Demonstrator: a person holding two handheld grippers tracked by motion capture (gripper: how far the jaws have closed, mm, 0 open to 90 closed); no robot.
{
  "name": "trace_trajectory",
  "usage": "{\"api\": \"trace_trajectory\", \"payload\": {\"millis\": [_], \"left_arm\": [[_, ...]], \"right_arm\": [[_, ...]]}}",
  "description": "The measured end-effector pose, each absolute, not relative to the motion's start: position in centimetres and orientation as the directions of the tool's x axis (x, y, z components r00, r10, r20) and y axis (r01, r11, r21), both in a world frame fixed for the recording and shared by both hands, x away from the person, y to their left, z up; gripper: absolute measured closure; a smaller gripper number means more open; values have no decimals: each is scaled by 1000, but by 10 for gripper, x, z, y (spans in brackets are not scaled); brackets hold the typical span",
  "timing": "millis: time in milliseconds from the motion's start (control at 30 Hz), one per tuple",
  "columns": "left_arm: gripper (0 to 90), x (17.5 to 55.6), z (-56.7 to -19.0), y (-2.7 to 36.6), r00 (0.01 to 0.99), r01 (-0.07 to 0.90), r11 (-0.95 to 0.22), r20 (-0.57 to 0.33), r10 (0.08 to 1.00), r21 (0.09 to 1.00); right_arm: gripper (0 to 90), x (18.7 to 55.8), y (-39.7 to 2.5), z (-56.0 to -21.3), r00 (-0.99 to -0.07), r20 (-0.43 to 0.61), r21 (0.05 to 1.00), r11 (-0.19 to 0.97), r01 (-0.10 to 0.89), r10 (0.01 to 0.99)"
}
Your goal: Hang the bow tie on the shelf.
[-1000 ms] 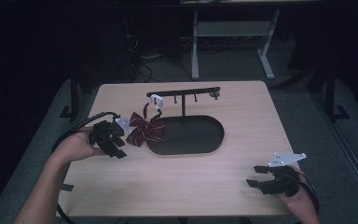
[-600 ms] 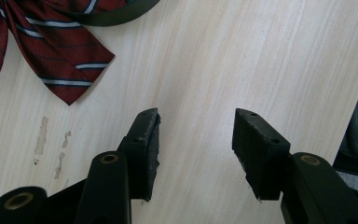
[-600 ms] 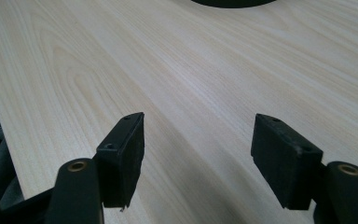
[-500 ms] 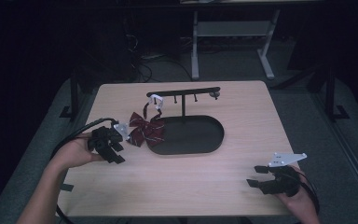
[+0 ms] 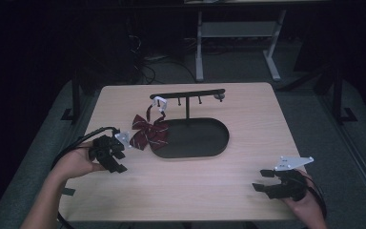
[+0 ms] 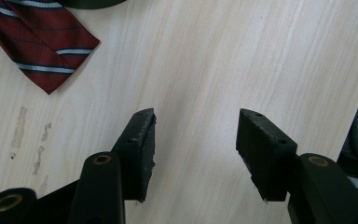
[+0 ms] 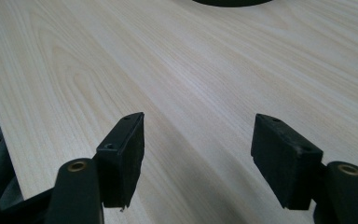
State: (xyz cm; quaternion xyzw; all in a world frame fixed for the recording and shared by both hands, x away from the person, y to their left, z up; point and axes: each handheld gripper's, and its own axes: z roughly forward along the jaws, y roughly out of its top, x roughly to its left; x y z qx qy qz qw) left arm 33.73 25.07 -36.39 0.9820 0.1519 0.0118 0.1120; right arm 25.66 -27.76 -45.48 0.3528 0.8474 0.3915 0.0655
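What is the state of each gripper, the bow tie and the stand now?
Left gripper: open, empty, over bare wood beside the bow tie.
Right gripper: open, empty, over the table.
Bow tie: hanging from the stand's rail by its strap, its lower part resting partly on the base.
Stand: upright.

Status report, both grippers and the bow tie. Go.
Left gripper open, empty, beside the bow tie. Right gripper open over bare table. Bow tie hangs from the stand, resting on the table. Nothing in the way.
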Motion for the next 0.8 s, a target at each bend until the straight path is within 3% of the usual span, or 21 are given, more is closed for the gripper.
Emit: {"api": "trace_trajectory", "payload": {"millis": [800], "left_arm": [[434, 320, -389, 261, 944, 326, -915, -26, 330, 236]], "right_arm": [[341, 254, -275, -454, -748, 157, 714, 449, 537, 645]]}}
